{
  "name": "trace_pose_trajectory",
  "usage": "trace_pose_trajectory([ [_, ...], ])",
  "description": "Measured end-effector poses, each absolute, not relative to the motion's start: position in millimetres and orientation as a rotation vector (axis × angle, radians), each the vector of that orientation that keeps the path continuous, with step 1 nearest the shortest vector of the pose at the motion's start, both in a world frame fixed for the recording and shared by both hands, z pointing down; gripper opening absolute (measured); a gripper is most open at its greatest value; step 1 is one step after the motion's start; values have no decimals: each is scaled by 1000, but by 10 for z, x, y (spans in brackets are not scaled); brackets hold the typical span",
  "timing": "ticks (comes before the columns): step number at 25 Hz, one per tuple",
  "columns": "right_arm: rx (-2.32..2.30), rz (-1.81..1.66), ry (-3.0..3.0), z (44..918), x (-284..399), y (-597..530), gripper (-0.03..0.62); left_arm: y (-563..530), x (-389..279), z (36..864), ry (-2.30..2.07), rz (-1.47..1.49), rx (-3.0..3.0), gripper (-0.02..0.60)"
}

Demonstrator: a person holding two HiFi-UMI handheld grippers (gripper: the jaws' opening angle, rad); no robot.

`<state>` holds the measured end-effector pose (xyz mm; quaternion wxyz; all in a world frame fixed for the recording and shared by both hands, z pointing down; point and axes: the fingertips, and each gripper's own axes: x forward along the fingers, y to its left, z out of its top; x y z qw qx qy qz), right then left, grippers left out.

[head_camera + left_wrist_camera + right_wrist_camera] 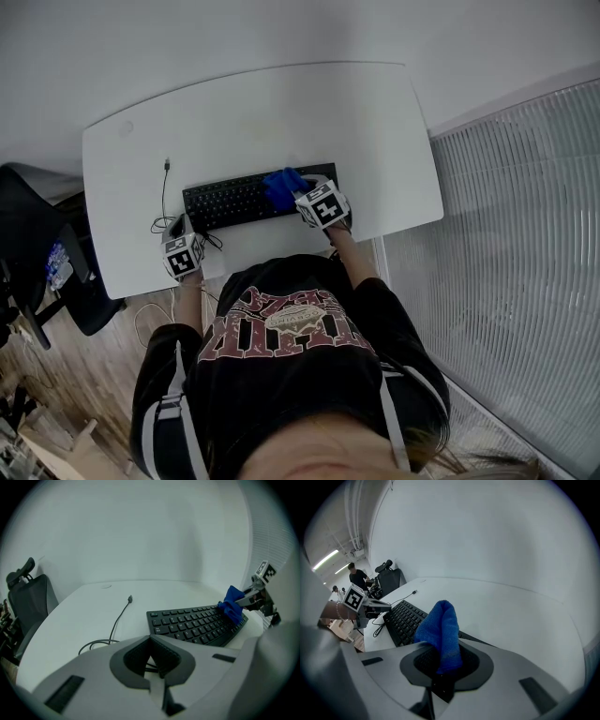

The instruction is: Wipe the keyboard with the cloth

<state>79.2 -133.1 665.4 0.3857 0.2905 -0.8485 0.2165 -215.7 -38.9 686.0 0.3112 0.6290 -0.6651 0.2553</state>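
Note:
A black keyboard (pixel 239 199) lies across the middle of the white desk (pixel 281 112). My right gripper (pixel 298 193) is shut on a blue cloth (pixel 279 187), which rests on the keyboard's right end. In the right gripper view the cloth (pixel 440 627) stands up folded between the jaws, above the keyboard (pixel 404 619). My left gripper (pixel 187 232) sits at the keyboard's left front corner, jaws shut with nothing in them. From the left gripper view I see the keyboard (pixel 194 625), the cloth (pixel 232 604) and the right gripper (pixel 253 597) at the far end.
The keyboard's thin black cable (pixel 165 199) loops on the desk left of the keyboard, its plug end free. A black office chair (pixel 37 234) stands left of the desk. A ribbed panel (pixel 506 281) runs along the right. People (pixel 358 577) stand far off.

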Motion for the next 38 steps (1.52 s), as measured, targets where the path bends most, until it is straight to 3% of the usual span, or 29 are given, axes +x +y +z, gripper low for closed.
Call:
trace_pose_trajectory([
  [31, 1134, 728, -2010, 6740, 2427, -1360, 64, -384, -2163, 6875, -1758, 668, 1654, 32],
  [38, 1152, 725, -2041, 6559, 2385, -1352, 64, -389, -2156, 6854, -1755, 655, 1666, 34],
])
